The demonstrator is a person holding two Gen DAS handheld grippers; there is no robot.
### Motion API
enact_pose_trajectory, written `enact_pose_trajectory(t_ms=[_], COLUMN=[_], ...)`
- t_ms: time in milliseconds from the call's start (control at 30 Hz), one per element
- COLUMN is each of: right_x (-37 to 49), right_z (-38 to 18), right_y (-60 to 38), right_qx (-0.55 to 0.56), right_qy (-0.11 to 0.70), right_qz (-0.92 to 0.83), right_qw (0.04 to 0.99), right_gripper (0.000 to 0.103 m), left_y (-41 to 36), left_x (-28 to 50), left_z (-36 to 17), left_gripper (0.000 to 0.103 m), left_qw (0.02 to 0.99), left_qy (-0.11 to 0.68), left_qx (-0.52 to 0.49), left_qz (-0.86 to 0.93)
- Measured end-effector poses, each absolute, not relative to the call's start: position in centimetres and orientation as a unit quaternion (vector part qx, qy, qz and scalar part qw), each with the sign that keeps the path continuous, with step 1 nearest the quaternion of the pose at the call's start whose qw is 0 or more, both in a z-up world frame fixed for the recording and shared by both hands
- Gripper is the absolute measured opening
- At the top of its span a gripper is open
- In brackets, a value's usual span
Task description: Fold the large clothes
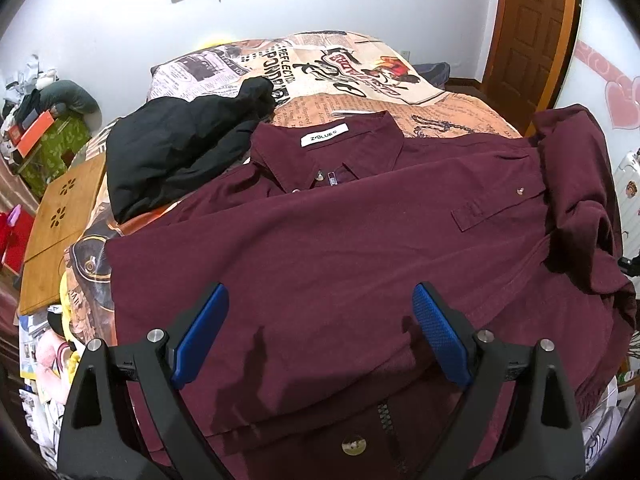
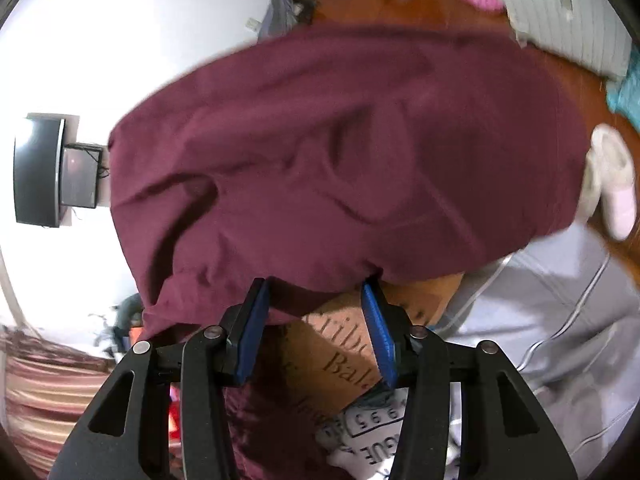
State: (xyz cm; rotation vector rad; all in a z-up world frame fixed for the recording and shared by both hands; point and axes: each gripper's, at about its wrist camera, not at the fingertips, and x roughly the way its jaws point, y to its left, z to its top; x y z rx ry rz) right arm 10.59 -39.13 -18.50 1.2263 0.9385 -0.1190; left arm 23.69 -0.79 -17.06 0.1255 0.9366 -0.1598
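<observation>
A large maroon shirt (image 1: 340,248) with a white collar label lies front-up on the printed bedspread (image 1: 360,72), its left sleeve folded in and its right sleeve bunched at the right. My left gripper (image 1: 320,300) is open and empty just above the shirt's lower front. In the right wrist view a raised fold of the same maroon shirt (image 2: 340,148) fills the middle. My right gripper (image 2: 314,292) is open, its blue pads (image 2: 252,336) at the fabric's lower edge without pinching it.
A black garment (image 1: 180,156) lies on the bed beside the shirt's collar. A wooden lap table (image 1: 60,232) sits at the bed's left edge. A wooden door (image 1: 532,40) is at the back right. Grey trousers (image 2: 560,320) and white shoes (image 2: 612,176) show at the right.
</observation>
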Motion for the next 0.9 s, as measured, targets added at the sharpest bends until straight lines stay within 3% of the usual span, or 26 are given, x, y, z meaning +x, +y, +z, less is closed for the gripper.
enact_pose_trajectory(t_ms=[233, 300, 333, 367, 667, 900], right_x=[11.1, 11.7, 12.1, 12.4, 16.2, 21.3], right_z=[-17.0, -16.3, -15.8, -15.1, -3.7, 4.9], right_y=[-39.3, -39.0, -39.1, -39.3, -37.4, -26.2], right_qx=[0.518, 0.493, 0.477, 0.462, 0.342, 0.232], right_qy=[0.385, 0.379, 0.375, 0.372, 0.276, 0.251], right_qz=[-0.079, -0.088, -0.092, -0.091, -0.007, 0.165], right_qw=[0.760, 0.778, 0.790, 0.800, 0.898, 0.925], right_gripper=[0.044, 0.034, 0.018, 0.011, 0.008, 0.008], left_y=[-1.2, -1.2, -1.2, -1.2, 1.3, 4.6], left_x=[24.2, 24.1, 24.0, 24.0, 23.2, 21.1], left_z=[-17.9, -17.8, -17.8, -17.6, -15.2, -12.0], left_gripper=[0.093, 0.093, 0.093, 0.093, 0.093, 0.093], left_qw=[0.883, 0.885, 0.886, 0.887, 0.909, 0.936], left_qy=[0.458, 0.454, 0.452, 0.449, 0.408, 0.347], left_qx=[0.066, 0.069, 0.071, 0.073, 0.042, 0.021], left_qz=[-0.077, -0.077, -0.076, -0.076, -0.071, -0.049])
